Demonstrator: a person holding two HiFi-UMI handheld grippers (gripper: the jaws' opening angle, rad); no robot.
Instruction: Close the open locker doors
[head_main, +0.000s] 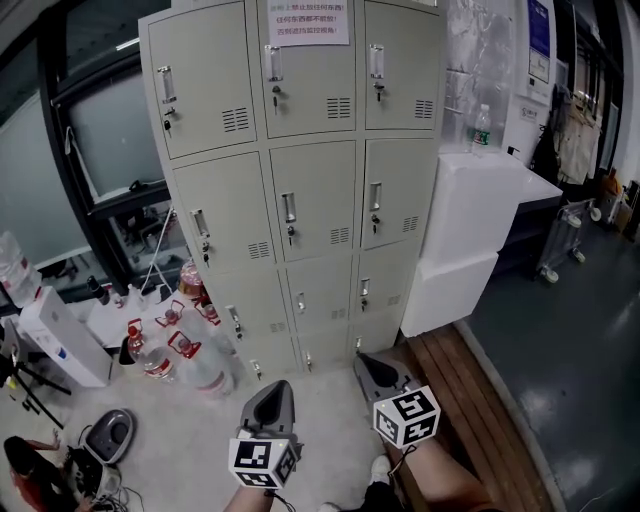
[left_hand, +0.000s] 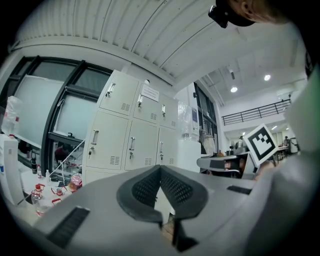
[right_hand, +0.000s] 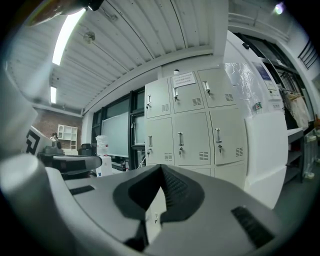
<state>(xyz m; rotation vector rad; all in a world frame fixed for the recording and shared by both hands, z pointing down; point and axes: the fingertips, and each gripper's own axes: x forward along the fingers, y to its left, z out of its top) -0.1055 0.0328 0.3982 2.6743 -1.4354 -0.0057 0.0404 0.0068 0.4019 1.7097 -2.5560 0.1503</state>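
Both tongs sit at the near edge of the head view, held level and aimed at the locker. The left tongs (head_main: 271, 396) are clenched: in the left gripper view their ribbed pads (left_hand: 146, 188) meet at the tip with nothing between them. The right tongs (head_main: 374, 371) are clenched too, their pads (right_hand: 176, 188) pressed together on nothing. Each carries a marker cube (head_main: 264, 462) just behind it.

Farther off stands the locker (head_main: 300, 190), a grey metal cabinet three columns wide, apart from both tongs. Every one of the doors (head_main: 314, 205) that shows lies flush with its frame, each with a handle and a key (head_main: 290, 235) hanging in the lock. A paper notice (head_main: 308, 22) is stuck to the top middle door.

Touching the locker's right side are stacked white foam boxes (head_main: 470, 215), with a water bottle (head_main: 481, 128) upright on top. On the floor (head_main: 330, 410) at the locker's left foot stand clear jugs with red handles (head_main: 170, 350), and beyond them a dark-framed window (head_main: 110, 130).
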